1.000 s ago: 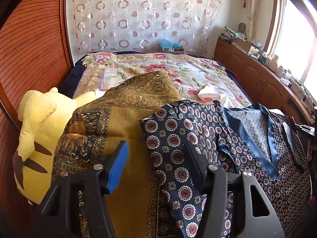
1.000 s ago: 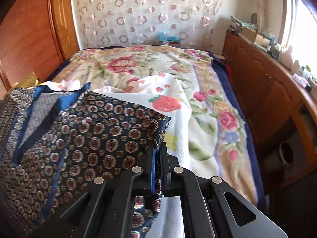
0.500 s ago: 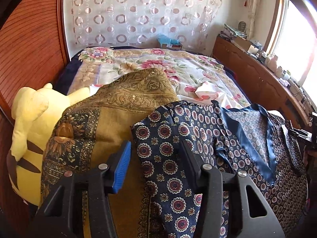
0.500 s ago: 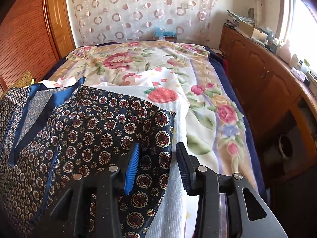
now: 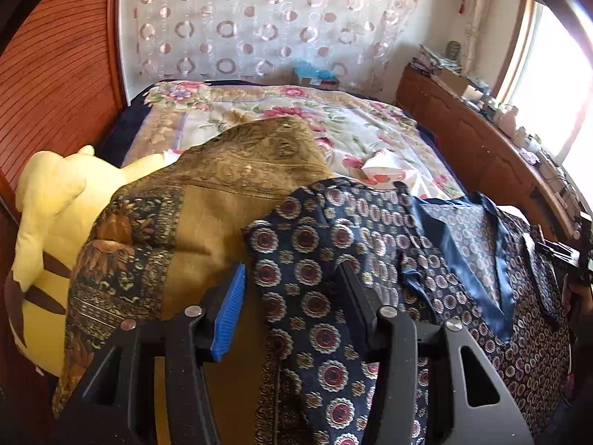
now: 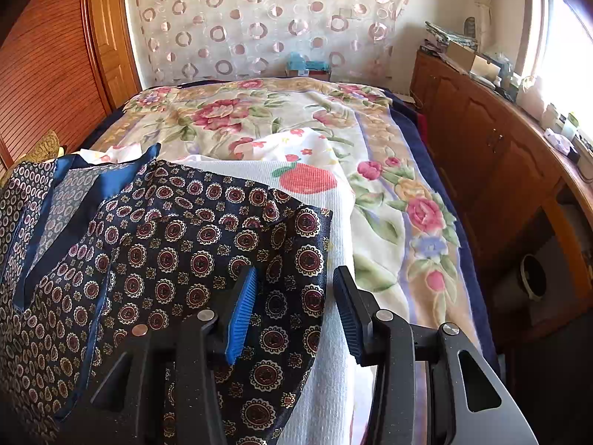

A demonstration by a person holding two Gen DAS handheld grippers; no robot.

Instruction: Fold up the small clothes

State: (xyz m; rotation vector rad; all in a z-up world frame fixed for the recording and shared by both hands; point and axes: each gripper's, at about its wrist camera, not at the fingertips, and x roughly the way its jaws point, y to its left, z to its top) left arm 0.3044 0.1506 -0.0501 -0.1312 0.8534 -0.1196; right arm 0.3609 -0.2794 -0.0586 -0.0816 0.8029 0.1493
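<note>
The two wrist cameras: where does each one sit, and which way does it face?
Left wrist: on the left gripper, jaws closing, looking down the bed over the navy patterned garment and gold cloth.
Right wrist: on the right gripper, jaws opening, at that garment's other edge.
Shared: garment, floral bedspread, circle-patterned curtain.
</note>
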